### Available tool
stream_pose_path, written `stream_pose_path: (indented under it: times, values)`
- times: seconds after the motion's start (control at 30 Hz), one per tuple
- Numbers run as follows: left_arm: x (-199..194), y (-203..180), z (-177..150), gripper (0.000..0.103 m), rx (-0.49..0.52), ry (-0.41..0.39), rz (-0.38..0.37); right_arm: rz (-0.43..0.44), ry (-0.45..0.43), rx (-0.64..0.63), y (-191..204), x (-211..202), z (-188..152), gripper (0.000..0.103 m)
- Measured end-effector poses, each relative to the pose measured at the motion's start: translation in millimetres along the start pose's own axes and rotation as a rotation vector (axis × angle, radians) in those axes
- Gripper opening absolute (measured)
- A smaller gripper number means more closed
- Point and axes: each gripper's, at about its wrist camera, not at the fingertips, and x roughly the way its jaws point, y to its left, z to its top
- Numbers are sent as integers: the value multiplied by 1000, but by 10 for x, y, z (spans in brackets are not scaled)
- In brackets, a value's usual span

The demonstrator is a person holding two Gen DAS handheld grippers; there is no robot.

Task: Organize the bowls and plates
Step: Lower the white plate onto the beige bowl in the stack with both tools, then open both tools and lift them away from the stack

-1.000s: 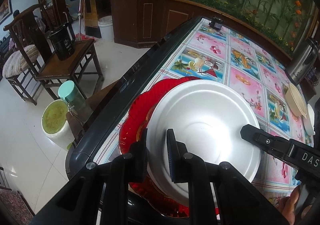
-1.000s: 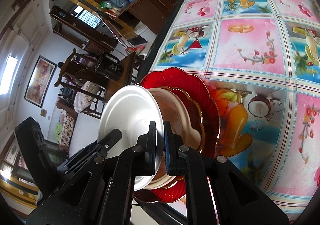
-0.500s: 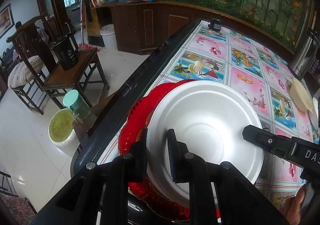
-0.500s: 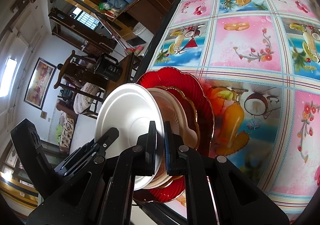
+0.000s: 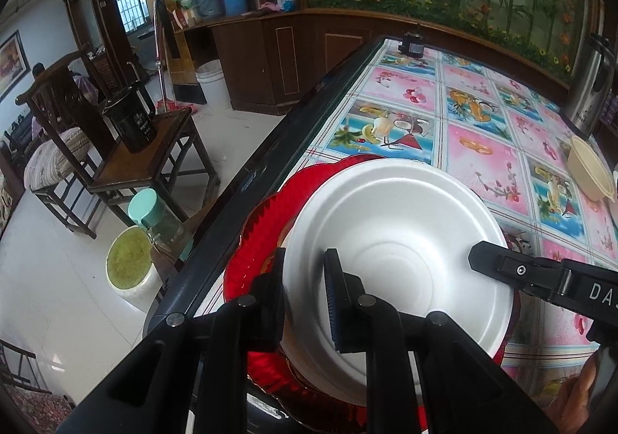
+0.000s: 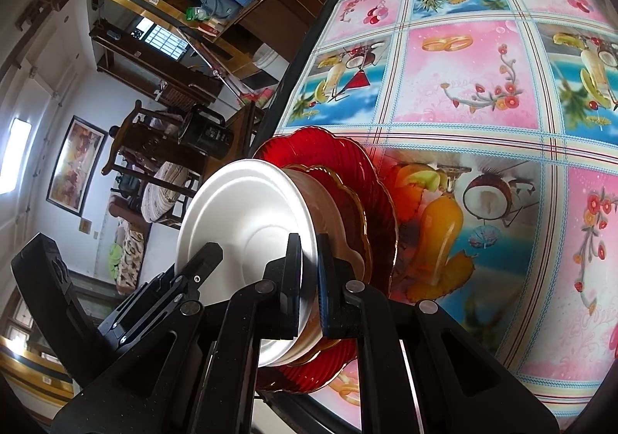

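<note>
The table [image 5: 483, 148], under a bright fruit-print cloth, fills the right of the left wrist view. Low at its near edge sits a red plate [image 6: 332, 152] bearing a smaller gold-rimmed plate [image 6: 349, 210]. On top lies the white bowl [image 5: 398, 240], which both tongs pinch by the rim: the left gripper [image 5: 305, 295] at lower centre, the right gripper [image 6: 309, 291] likewise in its own view. The step looks like seating the bowl on the stack; next, both should let go and draw back. A cream bowl [image 5: 587, 171] waits at the right edge. The stack sits close to the table edge.
</note>
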Motion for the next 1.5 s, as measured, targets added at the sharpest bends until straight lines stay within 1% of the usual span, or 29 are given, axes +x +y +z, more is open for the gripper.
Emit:
stream_pose_path:
  times: [0.17, 0.47, 0.6, 0.73, 0.83, 0.9, 0.93, 1.0, 1.07, 1.1, 1.27, 1.4, 1.5]
  values:
    - [-8, -31, -6, 19, 20, -14, 18, -36, -22, -41, 48, -16, -28, 8]
    - [-43, -68, 3, 20, 52, -47, 54, -134, -72, -157, 194, -29, -84, 8]
    - [-51, -84, 1, 24, 64, -59, 73, -166, -87, -194, 230, -16, -114, 9]
    - [-51, -79, 13, 27, 65, -64, 77, -172, -96, -210, 242, -2, -123, 10]
    - [-75, -75, 15, 36, 70, -78, 93, -181, -94, -216, 235, 8, -133, 11]
    - [-100, -61, 22, 48, 68, -90, 105, -188, -94, -216, 222, 15, -136, 12]
    - [-113, -51, 24, 51, 66, -95, 110, -192, -97, -217, 214, 13, -138, 12]
    - [-149, -18, 29, 60, 57, -108, 118, -186, -97, -215, 217, 3, -149, 13]
    - [-177, 16, 34, 64, 48, -118, 112, -184, -100, -218, 223, -2, -154, 13]
    - [-191, 36, 34, 66, 43, -119, 110, -185, -101, -222, 228, -3, -159, 13]
    - [-252, 91, 18, 67, 29, -129, 109, -170, -103, -251, 302, -27, -194, 14]
    - [-241, 92, 30, 67, 33, -130, 116, -207, -115, -276, 347, -26, -221, 14]
    - [-236, 140, 51, 67, 24, -119, 108, -204, -111, -265, 323, -48, -214, 13]
